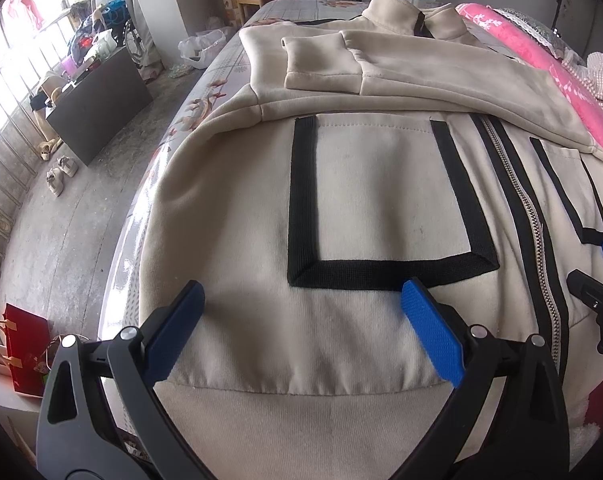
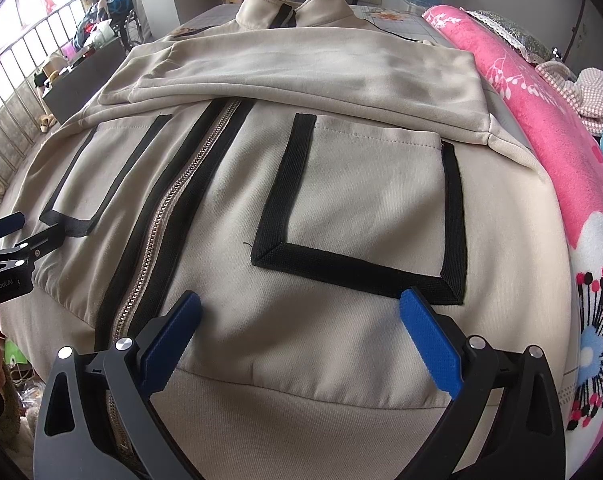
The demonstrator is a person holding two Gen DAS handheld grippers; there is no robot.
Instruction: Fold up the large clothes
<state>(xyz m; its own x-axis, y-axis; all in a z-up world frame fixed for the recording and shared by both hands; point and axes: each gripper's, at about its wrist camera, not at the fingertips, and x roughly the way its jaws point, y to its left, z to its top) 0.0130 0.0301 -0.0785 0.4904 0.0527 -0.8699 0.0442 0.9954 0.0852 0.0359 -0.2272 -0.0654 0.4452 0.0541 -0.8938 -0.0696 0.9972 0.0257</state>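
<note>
The beige jacket [image 1: 381, 200] is lying zipped on the bed, sleeves already crossing its chest at twelve o'clock. Both the left gripper [image 1: 301, 320] and right gripper [image 2: 301, 324] are hovering wide apart and empty over the hem [image 2: 301, 392] at six o'clock. The bottom-up fold seems to be in hand; next, each should be pinching the hem and carrying it toward the collar [image 2: 293, 4].

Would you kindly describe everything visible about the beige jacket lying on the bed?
The beige jacket lies front-up and flat on the bed, in soft, fleece-like fabric. A closed metal zipper flanked by black bands runs up the middle to a stand-up collar. Black tape outlines two patch pockets. Both sleeves are folded across the chest. A ribbed hem sits nearest the cameras.
</note>
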